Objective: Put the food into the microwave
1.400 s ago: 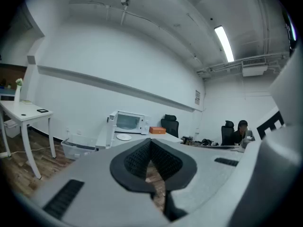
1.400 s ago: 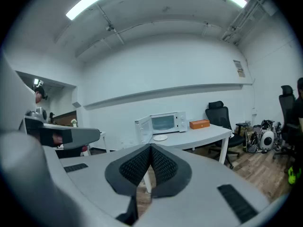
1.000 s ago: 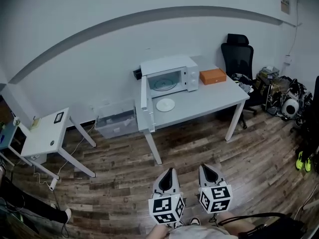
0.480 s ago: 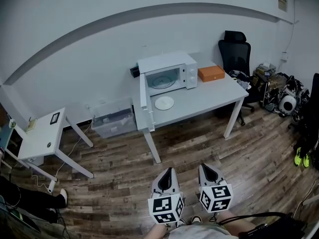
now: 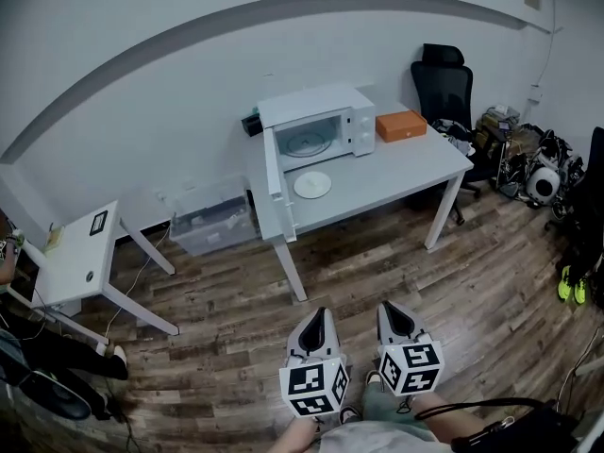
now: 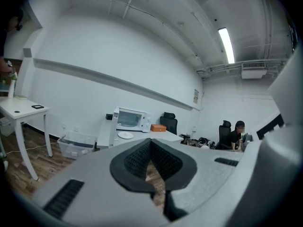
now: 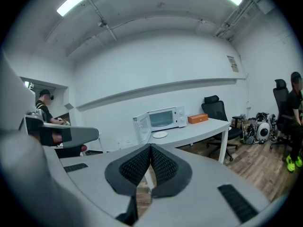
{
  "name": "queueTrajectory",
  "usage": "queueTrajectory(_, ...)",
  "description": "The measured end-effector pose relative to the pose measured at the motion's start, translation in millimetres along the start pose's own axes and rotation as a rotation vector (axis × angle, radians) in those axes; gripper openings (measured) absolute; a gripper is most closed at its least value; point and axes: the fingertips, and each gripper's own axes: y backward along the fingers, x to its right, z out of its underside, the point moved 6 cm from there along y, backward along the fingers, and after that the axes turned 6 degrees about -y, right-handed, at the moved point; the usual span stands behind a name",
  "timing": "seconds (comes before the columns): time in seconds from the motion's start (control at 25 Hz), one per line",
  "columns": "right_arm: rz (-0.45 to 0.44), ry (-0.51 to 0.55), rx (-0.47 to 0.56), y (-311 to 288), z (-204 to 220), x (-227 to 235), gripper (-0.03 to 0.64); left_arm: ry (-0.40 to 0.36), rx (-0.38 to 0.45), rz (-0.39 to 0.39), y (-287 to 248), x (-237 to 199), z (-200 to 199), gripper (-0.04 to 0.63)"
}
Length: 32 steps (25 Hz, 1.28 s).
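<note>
Standing well back from the white surface (image 5: 396,173), the person holds both tools low over the wood floor (image 5: 236,319), pointed fwd. Left gripper (image 5: 318,319): jaws pressed together, ribbed pads meeting, nothing between them. Right gripper (image 5: 392,312): same, jaws together and empty. Neither is near anything yet.

The task's thing looks to be the white plate (image 5: 312,184), which lies flat on the surface just in front of the microwave (image 5: 316,130), towards its left side and near the door (image 5: 272,168). The door is swung wide open on its left hinge, so the cavity is clear and the glass turntable (image 5: 308,143) shows inside. An orange box (image 5: 401,125) sits to the right of the microwave, apart from the plate. Whether there's actual food on the plate is too small to tell from here.

Handling, as a guess: the plate seems thin, shallow and stiff — prob. ceramic or hard plastic, light to moderate weight, with a smooth rim that could slip in the pads. It's likely breakable if dropped on the surface edge or floor. Best hold is probably the near rim, one jaw over and one under, pinched firmly. A one-sided grip will want to tip, so keep it level & move slowly — anything on it could slide off. The 2nd gripper could steady the opposite rim if it sags. Entry should go straight in past the open door, w/ the plate set down centred on the turntable.
</note>
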Motion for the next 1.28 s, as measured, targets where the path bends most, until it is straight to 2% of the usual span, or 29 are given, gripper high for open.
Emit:
queueTrajectory(0.4,0.007,0.016,-0.014,-25.4,-1.4,3.4,0.017,0.017,-0.012,-0.010,-20.9,-13.7,2.3,-0.003)
queueTrajectory(0.68,-0.017,0.017,-0.005,-48.2,-18.4,4.7,0.017,0.031,-0.023,-0.020,-46.6,-19.4,-0.1,-0.003)
queueTrajectory(0.96,-0.055,-0.009,-0.019,-80.5,-35.3,16.7,0.017,-0.015,-0.016,-0.047,-79.4,-18.7,-15.4,-0.003)
queueTrajectory(1.28,-0.084,0.013,-0.033,-121.3,-55.8,38.3,0.017,-0.002,-0.022,-0.083,-123.7,-19.5,-25.9,-0.003)
